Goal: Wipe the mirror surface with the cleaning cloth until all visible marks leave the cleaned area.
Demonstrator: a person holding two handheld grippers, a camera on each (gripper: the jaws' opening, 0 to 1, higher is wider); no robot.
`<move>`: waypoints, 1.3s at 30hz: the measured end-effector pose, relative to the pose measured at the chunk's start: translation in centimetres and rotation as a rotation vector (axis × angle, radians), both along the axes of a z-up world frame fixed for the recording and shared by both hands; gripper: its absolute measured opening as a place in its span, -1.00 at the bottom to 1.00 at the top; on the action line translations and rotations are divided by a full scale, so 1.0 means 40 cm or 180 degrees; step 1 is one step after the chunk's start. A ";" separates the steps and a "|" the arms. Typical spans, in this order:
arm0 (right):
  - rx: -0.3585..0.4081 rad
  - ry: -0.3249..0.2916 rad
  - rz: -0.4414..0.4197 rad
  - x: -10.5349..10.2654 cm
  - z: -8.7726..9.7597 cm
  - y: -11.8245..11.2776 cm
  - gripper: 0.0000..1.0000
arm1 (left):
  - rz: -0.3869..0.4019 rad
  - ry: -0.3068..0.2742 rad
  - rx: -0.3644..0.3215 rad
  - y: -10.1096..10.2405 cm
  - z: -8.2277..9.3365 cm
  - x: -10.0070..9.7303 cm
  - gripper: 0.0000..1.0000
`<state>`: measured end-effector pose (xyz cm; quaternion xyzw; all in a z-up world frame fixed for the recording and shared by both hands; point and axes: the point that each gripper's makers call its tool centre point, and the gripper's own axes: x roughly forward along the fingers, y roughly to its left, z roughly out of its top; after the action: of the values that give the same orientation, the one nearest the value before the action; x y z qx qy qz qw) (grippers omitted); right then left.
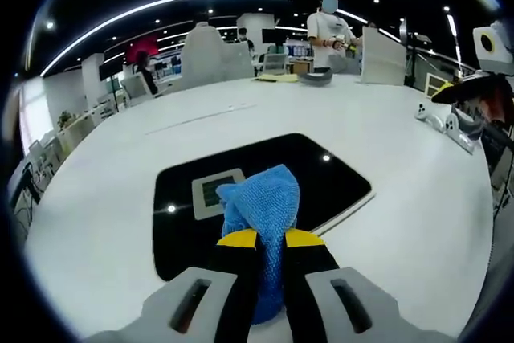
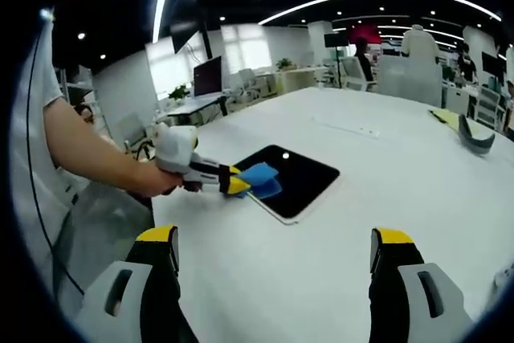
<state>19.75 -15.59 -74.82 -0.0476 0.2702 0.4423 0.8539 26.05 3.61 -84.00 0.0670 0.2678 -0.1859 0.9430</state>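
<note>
Mirror (image 1: 337,178) is the dark, glossy, rounded-corner panel lying flat on the white table (image 1: 120,198), directly ahead of the left gripper (image 1: 271,238) in the left gripper view. That gripper's two black, yellow-tipped jaws are closed together on the blue cleaning cloth (image 1: 261,202), which is pinched between them and bunches up beyond the tips, resting on the near part of the mirror's surface. Part of the cloth also hangs down between the jaws toward the bottom of the view. Just left of the cloth, the glass reflects a pale square ceiling fixture, and small bright spots of ceiling lights show on the dark surface to either side.

In the right gripper view the right gripper (image 2: 273,245) has its jaws spread wide apart, holding nothing, above bare table. The mirror (image 2: 301,174) lies well ahead of it, between the two jaws as seen from the camera, with a thin pale edge along its near side. The left gripper (image 2: 231,183) comes in from the left, held by a person's hand (image 2: 152,182) and bare forearm, and its tips press the cleaning cloth (image 2: 259,177) onto the mirror's left corner.

Farther across the table (image 2: 385,150) lie a yellow item and a grey curved object (image 2: 475,136). Beyond the table are office chairs, desks, monitors and standing people under long ceiling light strips.
</note>
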 end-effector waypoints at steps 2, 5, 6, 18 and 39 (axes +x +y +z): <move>-0.0007 -0.0001 0.0007 -0.002 -0.001 -0.002 0.99 | -0.0014 -0.0007 -0.0010 -0.013 0.000 0.001 -0.86; -0.0049 -0.0007 0.0045 -0.006 -0.006 -0.004 0.99 | -0.0058 -0.0022 -0.0010 -0.034 -0.001 0.002 -0.86; -0.0062 -0.0011 0.0052 -0.006 -0.008 -0.005 0.99 | -0.0079 -0.0028 -0.0010 -0.044 0.000 0.003 -0.86; -0.0066 -0.0009 0.0042 0.008 -0.003 -0.004 0.99 | -0.0329 -0.0066 -0.0031 -0.139 0.000 0.007 -0.86; -0.0069 0.0013 -0.0016 0.006 -0.004 -0.031 0.99 | -0.0622 -0.0096 -0.0050 -0.223 -0.003 0.008 -0.86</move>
<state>20.00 -16.81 -74.99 -0.0553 0.2768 0.4373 0.8539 26.37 -5.31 -84.13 0.0881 0.2442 -0.2781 0.9248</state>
